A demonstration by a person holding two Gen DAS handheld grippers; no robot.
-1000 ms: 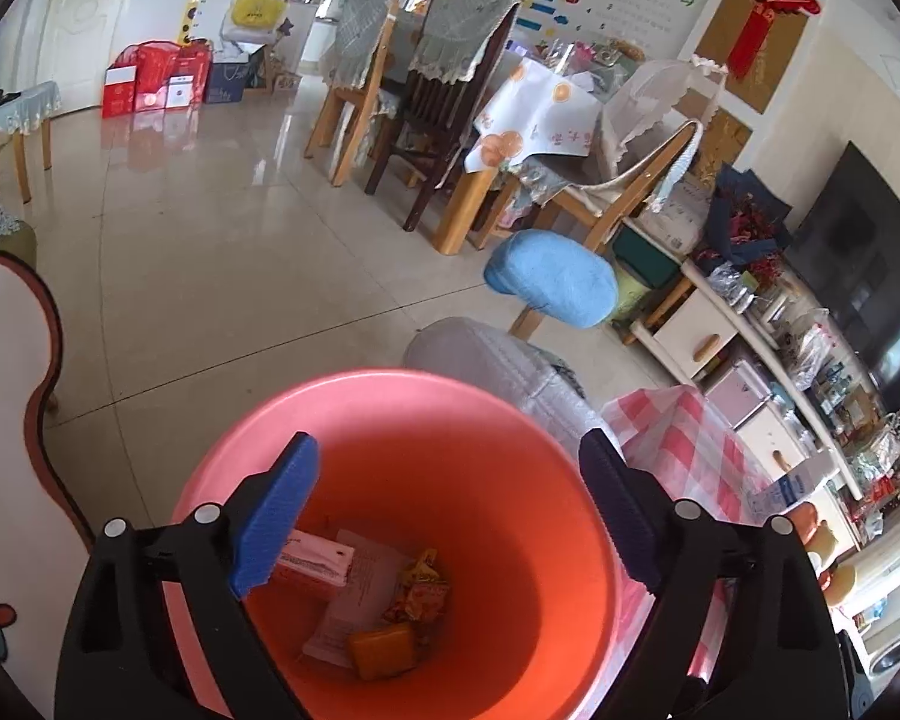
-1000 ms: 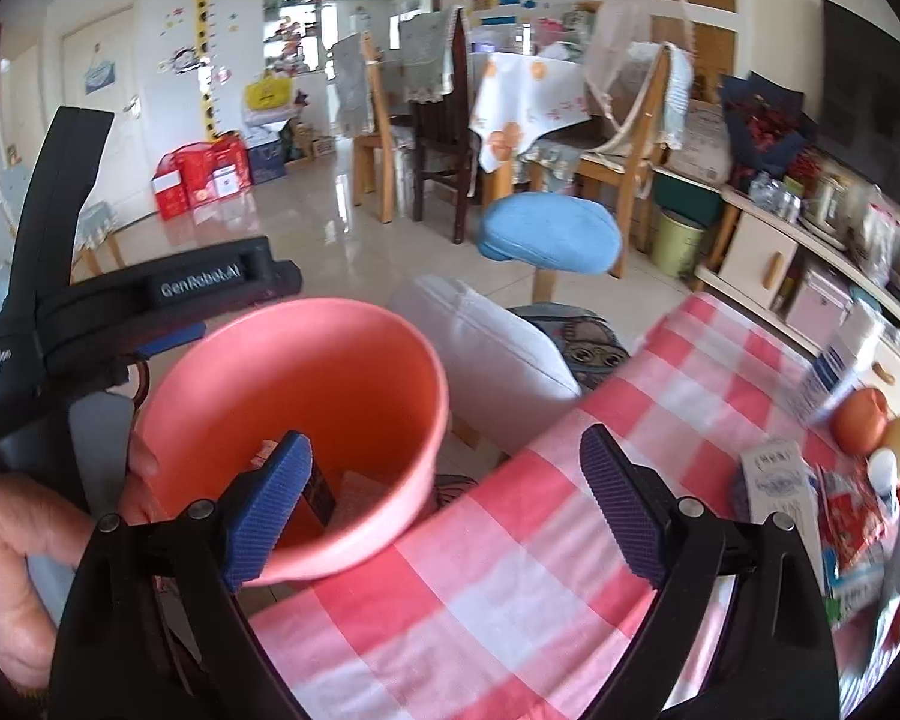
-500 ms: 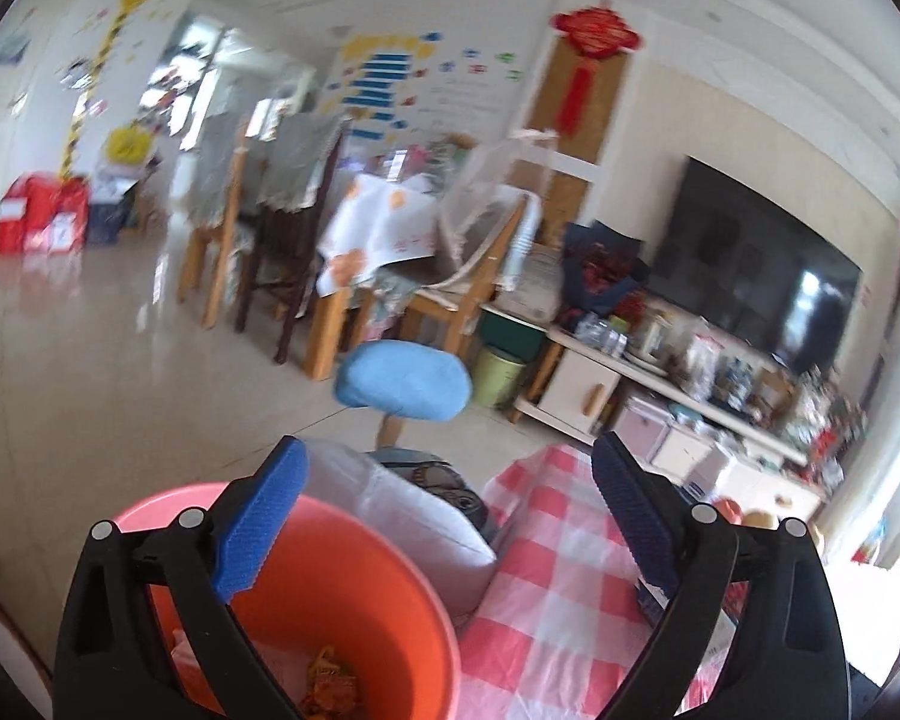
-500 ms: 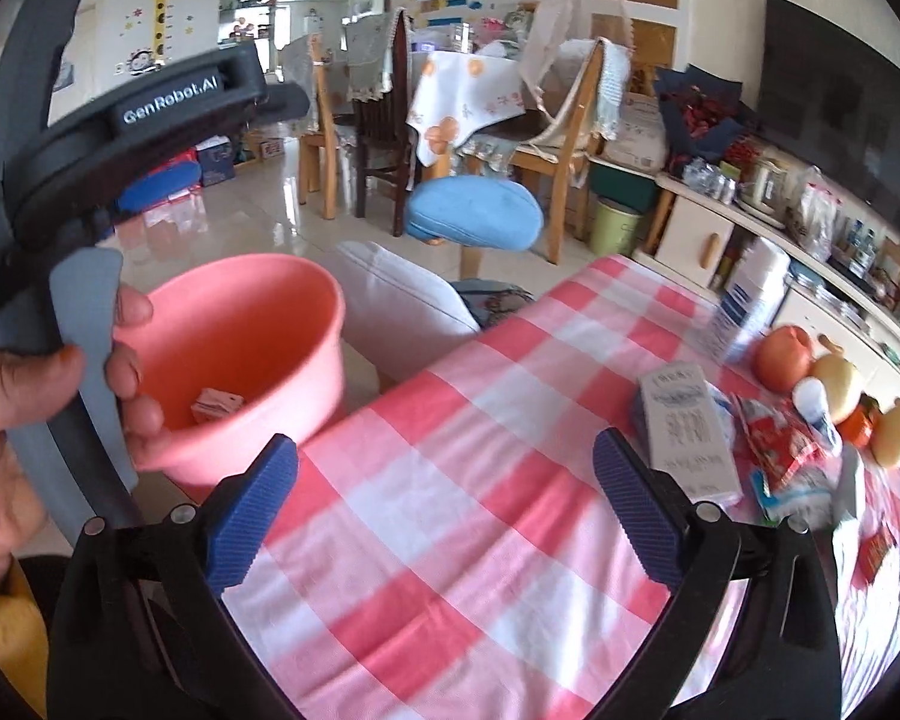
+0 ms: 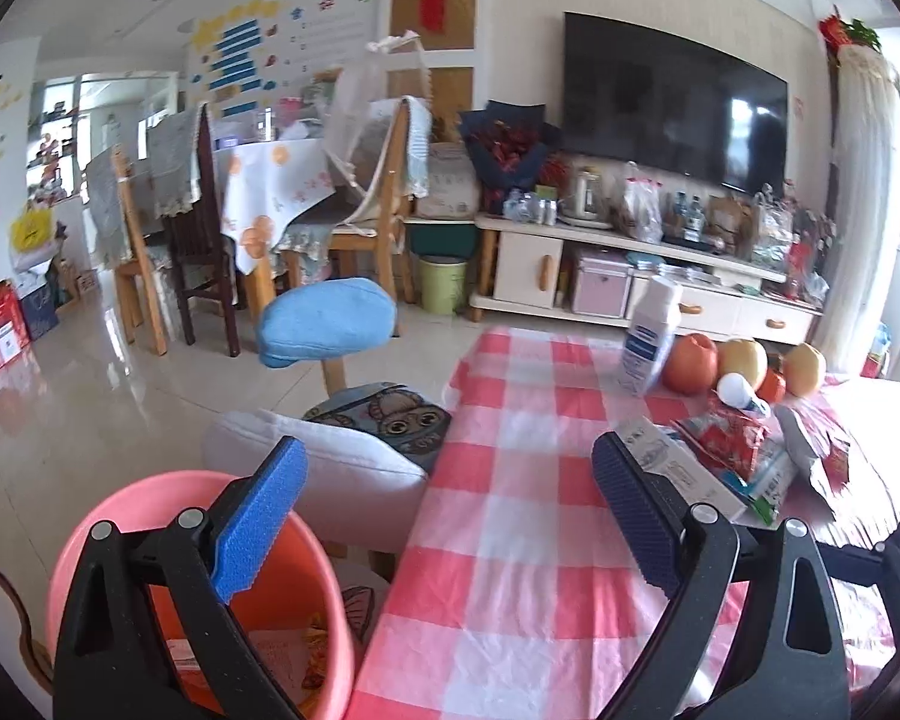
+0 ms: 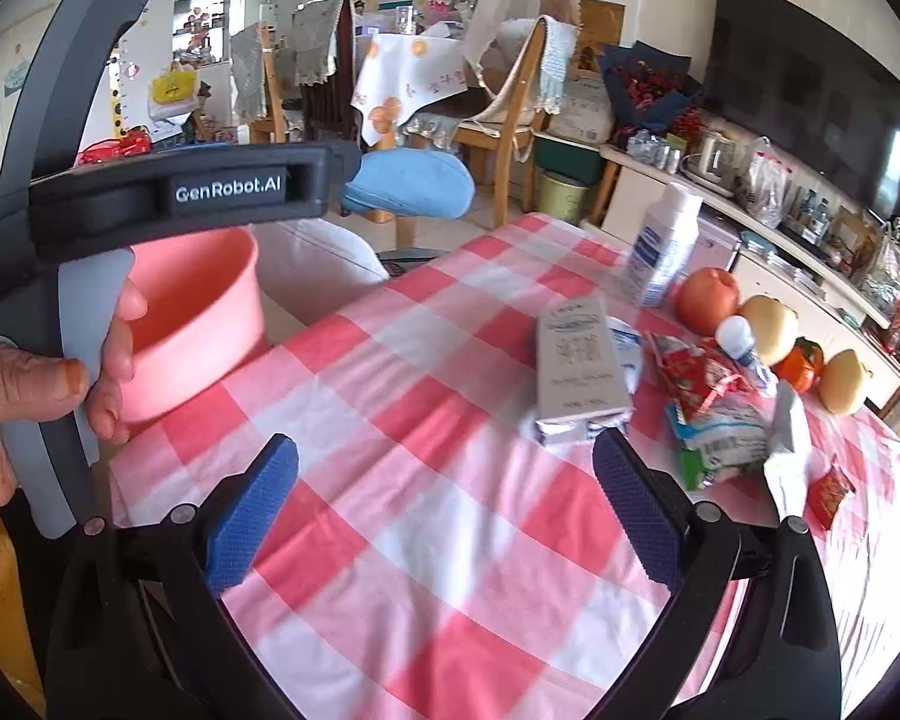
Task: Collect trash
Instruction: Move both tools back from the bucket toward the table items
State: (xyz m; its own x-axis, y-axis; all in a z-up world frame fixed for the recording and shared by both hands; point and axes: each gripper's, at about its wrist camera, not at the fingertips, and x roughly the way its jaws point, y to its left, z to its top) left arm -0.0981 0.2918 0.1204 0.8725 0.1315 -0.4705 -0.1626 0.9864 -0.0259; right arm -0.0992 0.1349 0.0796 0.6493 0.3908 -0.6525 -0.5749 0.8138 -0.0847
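Both views have swung off the pink bucket point(image 5: 120, 516) toward the checked table point(image 6: 450, 540), jaws having just been opening. Wrappers point(image 6: 708, 384) and a flat carton point(image 6: 579, 360) lie ahead. The left gripper point(image 5: 450, 516) and right gripper point(image 6: 447, 510) gape, 2 empty.

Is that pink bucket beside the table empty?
No. The pink bucket already holds trash: the left wrist view shows paper and a crumpled orange wrapper at its bottom.

the bucket point(image 6: 195, 324) stands off the tabletop's point(image 6: 426, 480) left edge; a carton point(image 6: 579, 360) lies on it, wrappers point(image 6: 711, 396) to its right, fruit point(image 6: 707, 299) behind.
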